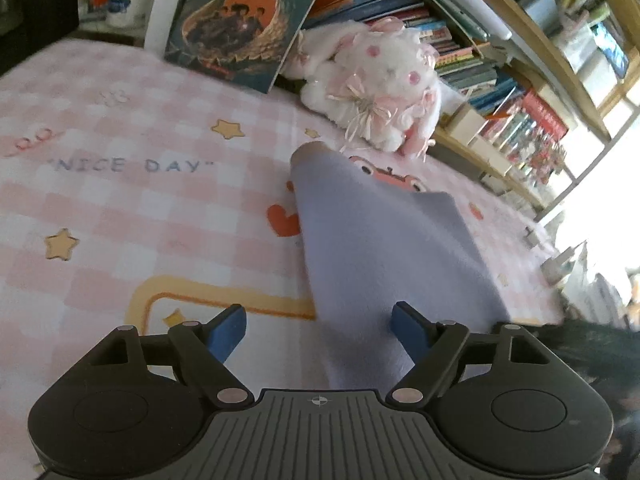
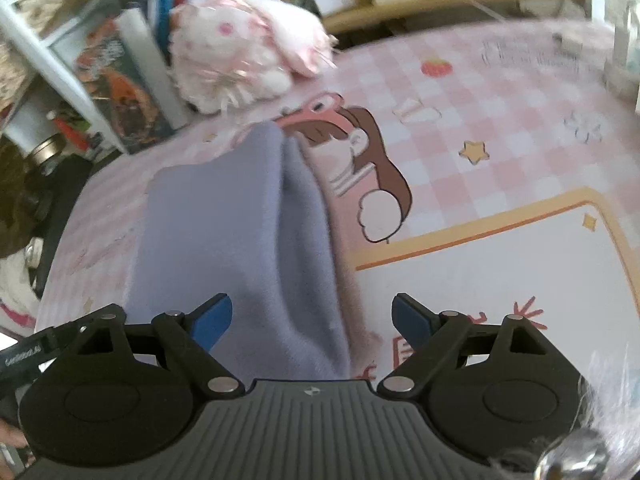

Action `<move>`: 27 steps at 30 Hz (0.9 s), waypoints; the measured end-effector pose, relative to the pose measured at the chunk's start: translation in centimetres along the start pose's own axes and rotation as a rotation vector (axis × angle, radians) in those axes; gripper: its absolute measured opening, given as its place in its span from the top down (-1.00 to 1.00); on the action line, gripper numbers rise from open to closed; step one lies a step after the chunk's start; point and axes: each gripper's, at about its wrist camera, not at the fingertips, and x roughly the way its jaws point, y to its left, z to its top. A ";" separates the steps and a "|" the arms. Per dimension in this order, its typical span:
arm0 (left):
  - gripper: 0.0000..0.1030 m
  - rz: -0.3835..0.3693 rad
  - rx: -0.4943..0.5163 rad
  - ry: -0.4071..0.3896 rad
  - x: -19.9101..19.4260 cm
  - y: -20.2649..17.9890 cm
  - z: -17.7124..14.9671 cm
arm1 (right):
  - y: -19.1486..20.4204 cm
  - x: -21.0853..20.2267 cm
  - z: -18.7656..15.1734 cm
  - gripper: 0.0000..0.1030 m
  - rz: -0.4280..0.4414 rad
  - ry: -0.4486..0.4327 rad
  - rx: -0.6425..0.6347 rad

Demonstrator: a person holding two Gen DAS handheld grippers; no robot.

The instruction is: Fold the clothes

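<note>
A lavender cloth (image 1: 372,248) lies on a pink checked mat (image 1: 160,216) printed with stars and the words "NICE DAY". In the left wrist view it runs as a long strip from between the blue fingertips up toward a white and pink plush rabbit (image 1: 372,80), and its far end is rolled or curled over. The left gripper (image 1: 320,332) stands wide — both blue pads are apart from each other, the cloth passing under the gap, and neither pad presses on it.

In the right wrist view the same cloth (image 2: 232,232) shows a raised fold down its middle, with one flap lying over the other. The right gripper (image 2: 312,320) is also spread wide above the near end of the cloth, gripping nothing. To its right the mat (image 2: 500,152) shows a cartoon figure with brown hair and a yellow-bordered white panel.

Behind the mat — at its far edge — a large dark book (image 1: 244,20) leans upright just beside the rabbit (image 2: 248,48), and shelves of books (image 1: 500,92) run along the back.
</note>
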 end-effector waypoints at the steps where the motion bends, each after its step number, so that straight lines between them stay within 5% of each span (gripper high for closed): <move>1: -0.57 -0.004 -0.009 0.001 0.2 0.1 0.1 | -0.3 0.5 0.3 -0.68 0.003 0.012 0.011; 9: -0.55 -0.079 -0.147 0.038 2.5 1.4 0.7 | -0.7 3.0 1.5 -0.37 0.164 0.081 0.061; 14: -0.10 -0.145 -0.240 0.044 3.7 1.5 0.8 | -0.2 3.9 2.0 -0.22 0.201 0.084 0.041; 16: 0.02 -0.110 -0.209 0.034 3.6 0.7 0.9 | 0.0 4.1 2.1 -0.06 0.210 0.078 0.039; 20: 0.21 -0.045 -0.068 0.031 2.6 -1.8 1.0 | 0.9 2.4 2.0 0.58 0.218 0.024 -0.028; 23: 0.21 -0.019 0.041 0.045 1.5 -3.5 0.5 | 2.3 0.2 1.3 0.61 0.246 -0.003 -0.109; 27: 0.19 -0.048 -0.018 0.103 0.9 -2.1 0.0 | 2.5 -0.7 0.4 0.61 0.268 0.055 -0.092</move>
